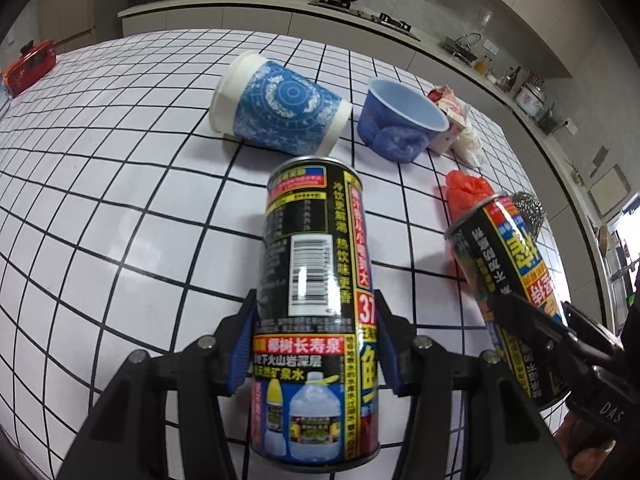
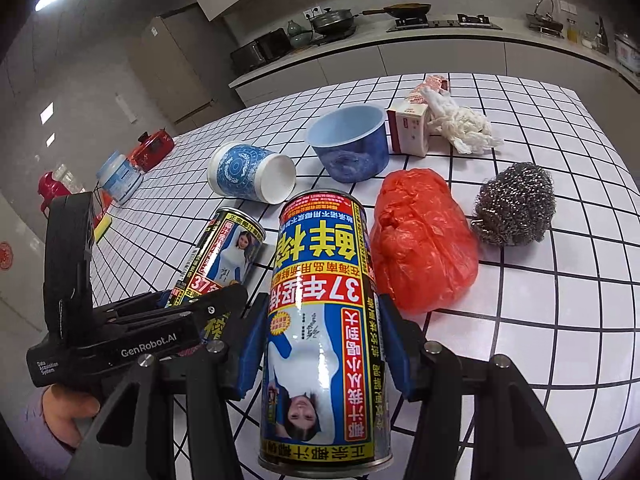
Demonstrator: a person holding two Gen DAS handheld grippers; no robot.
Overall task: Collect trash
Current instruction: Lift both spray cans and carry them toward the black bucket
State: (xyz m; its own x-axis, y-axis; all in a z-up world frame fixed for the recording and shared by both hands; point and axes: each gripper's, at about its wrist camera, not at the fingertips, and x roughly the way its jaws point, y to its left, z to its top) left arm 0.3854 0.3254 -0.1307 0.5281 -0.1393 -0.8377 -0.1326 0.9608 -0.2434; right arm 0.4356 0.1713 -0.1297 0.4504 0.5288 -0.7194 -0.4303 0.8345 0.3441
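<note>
Your left gripper (image 1: 316,344) clamps one coconut-juice can (image 1: 316,300); your right gripper (image 2: 320,344) clamps another can (image 2: 324,320), red plastic bag (image 2: 424,240) at two o'clock.

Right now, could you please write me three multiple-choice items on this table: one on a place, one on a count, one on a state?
1. Where is the scourer?
A. right of the red bag
B. inside the bowl
C. on the cup

2. How many cans are gripped?
A. none
B. one
C. two

3. How is the cup?
A. upright
B. on its side
C. crushed flat

Answers:
1 A, it sits on the table beside the bag.
2 C, the left gripper clamps one can, the right gripper another can.
3 B, its mouth faces sideways.
</note>
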